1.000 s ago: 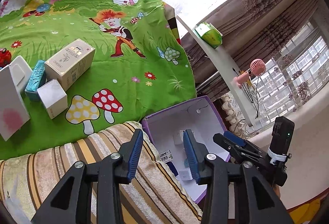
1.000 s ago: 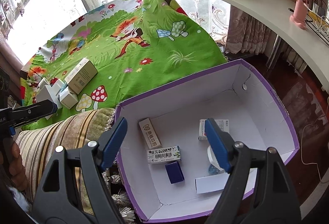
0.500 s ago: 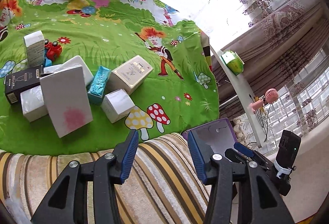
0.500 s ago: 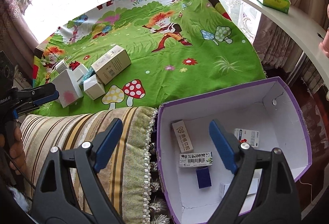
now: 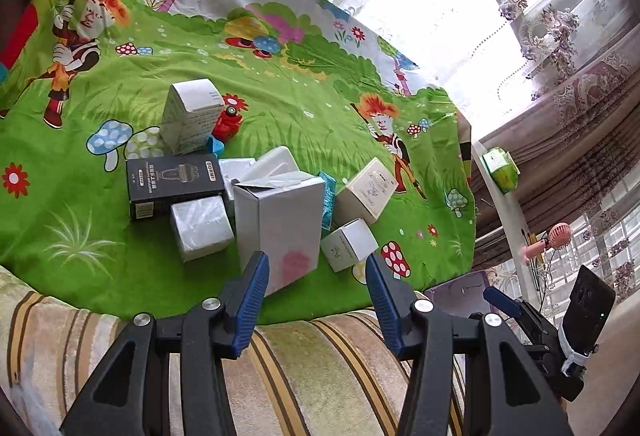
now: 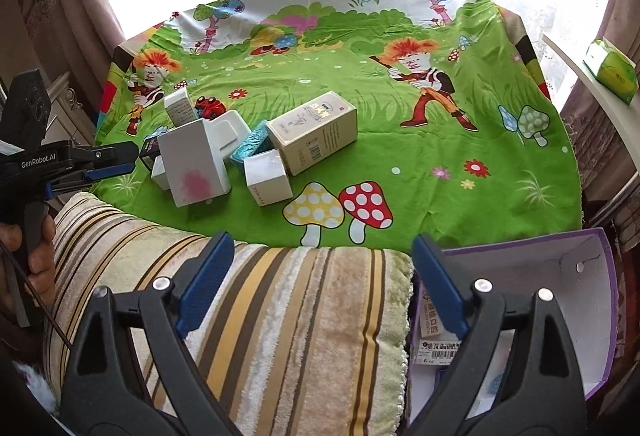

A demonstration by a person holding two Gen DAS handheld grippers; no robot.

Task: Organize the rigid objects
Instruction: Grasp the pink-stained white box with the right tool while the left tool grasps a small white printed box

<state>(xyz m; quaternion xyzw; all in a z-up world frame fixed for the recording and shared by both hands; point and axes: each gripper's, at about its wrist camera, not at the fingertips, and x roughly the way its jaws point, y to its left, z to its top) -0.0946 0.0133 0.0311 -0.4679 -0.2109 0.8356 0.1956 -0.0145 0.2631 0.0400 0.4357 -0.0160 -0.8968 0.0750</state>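
Several boxes cluster on the green cartoon cloth (image 5: 280, 108): a tall white box with a pink stain (image 5: 280, 220) (image 6: 194, 164), a black box (image 5: 174, 180), a cream box (image 5: 370, 190) (image 6: 316, 132), a small white cube (image 5: 348, 250) (image 6: 268, 178) and a teal box (image 6: 252, 146). My left gripper (image 5: 314, 272) hangs open over the striped cushion (image 5: 312, 364), just short of the stained box, holding nothing. My right gripper (image 6: 322, 248) is opening above the cushion's edge, also with nothing in it. The purple-rimmed white box (image 6: 560, 276) at the lower right holds small cartons (image 6: 434, 316).
A red toy car (image 5: 228, 122) lies behind the cluster beside a white carton (image 5: 190, 116). A white shelf on the right carries a green tissue pack (image 6: 610, 70) and a pink fan (image 5: 558, 236). Curtains and a bright window close the far side.
Both grippers have swung left, away from the purple-rimmed box and towards the cluster of boxes on the cloth. The right jaws have spread wider. The left jaws opened a little.
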